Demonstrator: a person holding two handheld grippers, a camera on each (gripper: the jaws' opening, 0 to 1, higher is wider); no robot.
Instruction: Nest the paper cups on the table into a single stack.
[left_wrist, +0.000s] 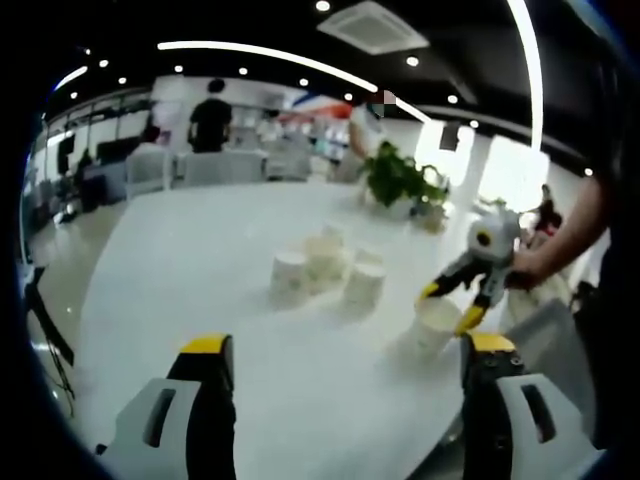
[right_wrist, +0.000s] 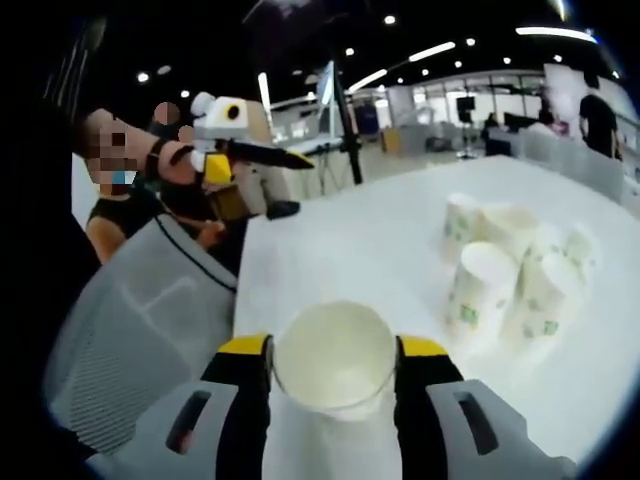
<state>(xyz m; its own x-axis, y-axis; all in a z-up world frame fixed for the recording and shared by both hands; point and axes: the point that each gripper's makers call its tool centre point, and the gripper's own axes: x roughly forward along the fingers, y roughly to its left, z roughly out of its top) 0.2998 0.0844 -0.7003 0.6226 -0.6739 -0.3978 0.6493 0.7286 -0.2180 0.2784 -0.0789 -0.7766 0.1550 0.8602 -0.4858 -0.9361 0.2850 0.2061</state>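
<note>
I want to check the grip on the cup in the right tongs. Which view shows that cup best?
The right gripper view: the cup sits close between the right tongs, open mouth facing the camera. The left gripper view shows it small and blurred, at the table's edge.

Left gripper view: bare table (left_wrist: 170, 290) lies open from 9 to 12 o'clock ahead of the left claw (left_wrist: 345, 350); the cup cluster (left_wrist: 325, 265) stands at 12 o'clock, and the right claw (left_wrist: 450, 305) with its cup (left_wrist: 435, 328) blocks 2 o'clock. Right gripper view: the cluster obstructs 2 o'clock, a grey chair (right_wrist: 140, 320) crowds the table edge at 9 o'clock, and open surface runs between them toward 12.
</note>
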